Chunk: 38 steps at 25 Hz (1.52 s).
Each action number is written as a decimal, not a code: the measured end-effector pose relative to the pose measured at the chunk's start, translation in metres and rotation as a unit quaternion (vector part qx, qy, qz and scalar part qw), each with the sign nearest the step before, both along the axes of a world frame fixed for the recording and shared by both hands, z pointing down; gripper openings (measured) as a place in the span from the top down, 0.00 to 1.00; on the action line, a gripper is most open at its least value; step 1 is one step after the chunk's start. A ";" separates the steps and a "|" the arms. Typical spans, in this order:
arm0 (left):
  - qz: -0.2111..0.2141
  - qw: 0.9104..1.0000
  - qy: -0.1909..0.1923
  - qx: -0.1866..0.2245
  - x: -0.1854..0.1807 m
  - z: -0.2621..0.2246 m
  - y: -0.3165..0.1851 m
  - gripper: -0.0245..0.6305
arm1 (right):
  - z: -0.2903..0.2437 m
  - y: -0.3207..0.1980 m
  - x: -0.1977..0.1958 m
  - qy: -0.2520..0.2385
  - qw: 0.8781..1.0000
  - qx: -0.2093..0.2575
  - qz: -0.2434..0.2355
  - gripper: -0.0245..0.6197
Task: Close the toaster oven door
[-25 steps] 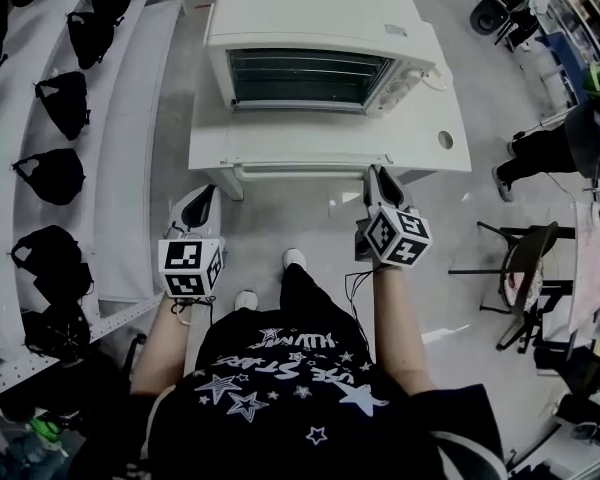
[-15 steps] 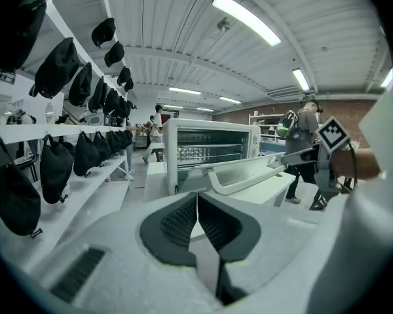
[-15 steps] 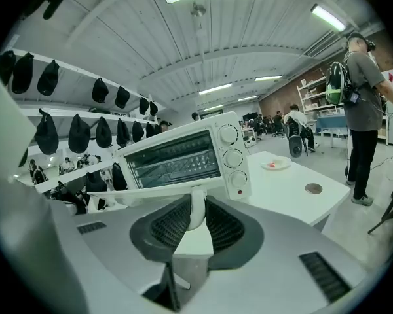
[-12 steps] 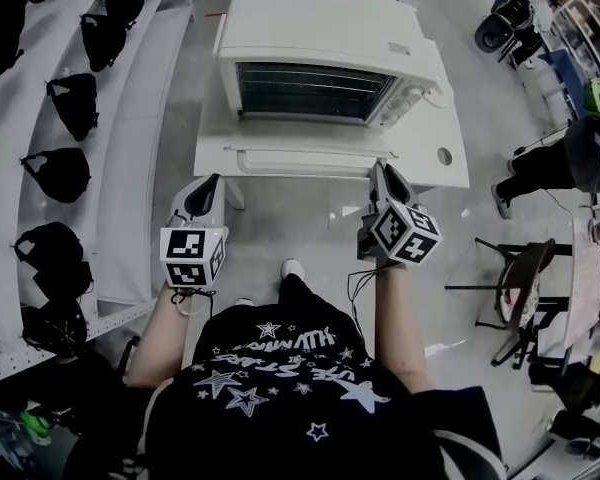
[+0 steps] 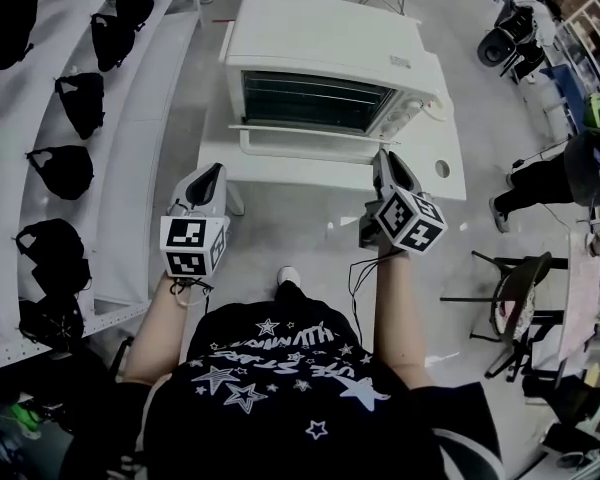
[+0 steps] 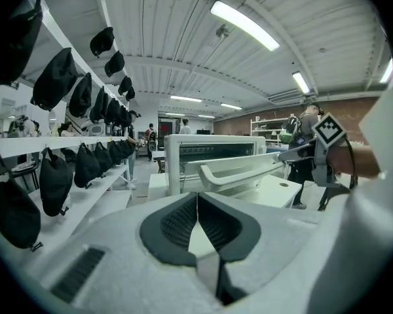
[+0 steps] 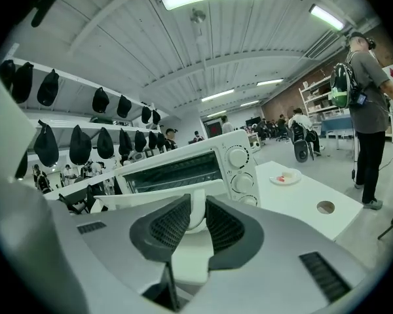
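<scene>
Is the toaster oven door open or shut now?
Partly open: the door slants out from the oven, racks visible; the right gripper grips its handle.

The person wore a black T-shirt (image 5: pixel 280 398) with white stars and lettering. The left hand-held gripper (image 5: pixel 212 174) and right hand-held gripper (image 5: pixel 383 158) were pale grey, with black-and-white marker cubes (image 5: pixel 192 248).

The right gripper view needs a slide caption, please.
Right gripper clamps the handle of the half-open toaster oven door.

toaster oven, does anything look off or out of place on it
Only the door, which hangs half open, tilted between flat and shut, with the right gripper clamped on the right end of its handle. Nothing looks spilled or damaged.
</scene>
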<state>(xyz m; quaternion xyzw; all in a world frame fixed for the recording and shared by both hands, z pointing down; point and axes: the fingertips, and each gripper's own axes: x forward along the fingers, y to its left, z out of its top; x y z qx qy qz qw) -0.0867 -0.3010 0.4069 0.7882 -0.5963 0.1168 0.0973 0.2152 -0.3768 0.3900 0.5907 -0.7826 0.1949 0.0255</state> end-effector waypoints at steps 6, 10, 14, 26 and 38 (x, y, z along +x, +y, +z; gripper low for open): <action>-0.007 1.000 0.000 0.008 0.001 -0.008 -0.007 0.93 | -0.011 -0.014 -0.002 -0.002 1.000 0.008 -0.009 0.84; -0.011 1.000 0.000 0.015 0.003 -0.014 -0.015 0.93 | -0.018 -0.024 -0.003 -0.004 1.000 0.014 -0.017 0.84; -0.016 1.000 0.000 0.021 0.004 -0.019 -0.022 0.93 | -0.023 -0.034 -0.004 -0.007 1.000 0.018 -0.022 0.84; -0.023 0.999 -0.002 0.027 0.006 -0.025 -0.037 0.93 | -0.038 -0.060 -0.007 -0.009 0.999 0.032 -0.030 0.84; -0.031 0.999 -0.003 0.033 0.003 -0.032 -0.050 0.93 | -0.050 -0.091 -0.008 -0.013 0.999 0.041 -0.031 0.84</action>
